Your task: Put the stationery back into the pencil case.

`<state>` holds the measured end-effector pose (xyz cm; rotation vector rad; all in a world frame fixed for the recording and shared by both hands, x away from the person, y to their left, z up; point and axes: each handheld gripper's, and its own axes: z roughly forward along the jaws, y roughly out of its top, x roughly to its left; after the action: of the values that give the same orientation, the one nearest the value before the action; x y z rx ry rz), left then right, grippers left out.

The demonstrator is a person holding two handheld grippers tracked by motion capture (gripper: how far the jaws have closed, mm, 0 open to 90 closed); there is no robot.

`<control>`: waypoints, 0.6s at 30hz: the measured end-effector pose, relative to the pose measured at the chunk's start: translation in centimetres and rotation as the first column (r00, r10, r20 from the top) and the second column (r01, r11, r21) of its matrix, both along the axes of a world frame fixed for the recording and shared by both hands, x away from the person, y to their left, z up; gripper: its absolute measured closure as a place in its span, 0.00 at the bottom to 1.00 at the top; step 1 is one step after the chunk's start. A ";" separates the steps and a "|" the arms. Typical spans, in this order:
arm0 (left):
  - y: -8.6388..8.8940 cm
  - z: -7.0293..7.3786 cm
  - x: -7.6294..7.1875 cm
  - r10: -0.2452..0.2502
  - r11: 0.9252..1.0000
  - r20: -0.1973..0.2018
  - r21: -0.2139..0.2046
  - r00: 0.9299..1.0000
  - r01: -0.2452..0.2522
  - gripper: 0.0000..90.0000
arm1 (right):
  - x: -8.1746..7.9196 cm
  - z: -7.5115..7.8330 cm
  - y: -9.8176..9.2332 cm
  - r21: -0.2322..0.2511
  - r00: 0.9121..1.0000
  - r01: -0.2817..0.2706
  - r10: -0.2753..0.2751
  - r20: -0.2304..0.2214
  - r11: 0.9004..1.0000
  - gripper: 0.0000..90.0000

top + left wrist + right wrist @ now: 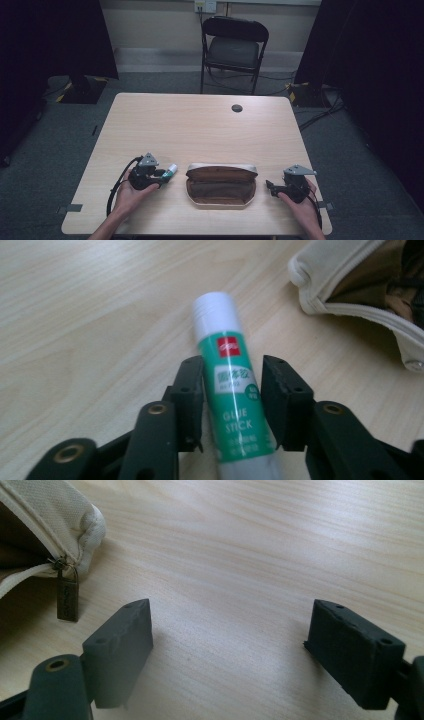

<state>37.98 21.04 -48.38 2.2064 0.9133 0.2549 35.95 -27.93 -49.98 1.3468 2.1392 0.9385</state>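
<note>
Two grippers | left gripper (pixel 232 395) jaws clamp glue stick (pixel 231 390) beside pouch (pixel 221 186) | right gripper (pixel 227 650) jaws open over bare table (pixel 200 120)

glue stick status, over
Left gripper shut on glue stick, cap toward open pencil case. Right gripper open, empty, beside case's zipper pull. Nothing between stick and case.

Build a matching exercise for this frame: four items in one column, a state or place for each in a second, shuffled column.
1. left gripper
2. right gripper
3. pencil case
4. chair

A. unzipped, lying open
B. beyond the table's far edge
C. closed on the glue stick
D. jaws apart over bare table

Pairs: 1-C, 2-D, 3-A, 4-B
</note>
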 end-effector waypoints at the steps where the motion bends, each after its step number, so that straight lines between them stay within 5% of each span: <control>1: -0.1 0.0 -0.1 -0.007 1.000 -0.008 -0.002 1.000 0.007 0.73 | 0.0 0.0 0.0 0.000 1.000 0.000 0.000 0.000 1.000 0.19; 12: -0.2 -0.2 0.0 -0.020 1.000 -0.028 0.004 0.999 0.020 0.71 | 0.0 0.0 0.0 0.000 1.000 0.000 0.000 0.000 1.000 0.19; 18: -0.5 -0.2 -0.2 -0.027 0.999 -0.006 0.020 1.000 0.027 0.72 | 0.0 0.0 0.0 -0.001 1.000 -0.007 0.007 0.001 1.000 0.19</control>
<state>37.81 20.55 -48.63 2.2372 0.8874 0.2456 35.98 -27.93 -49.98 1.3389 2.1442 0.9412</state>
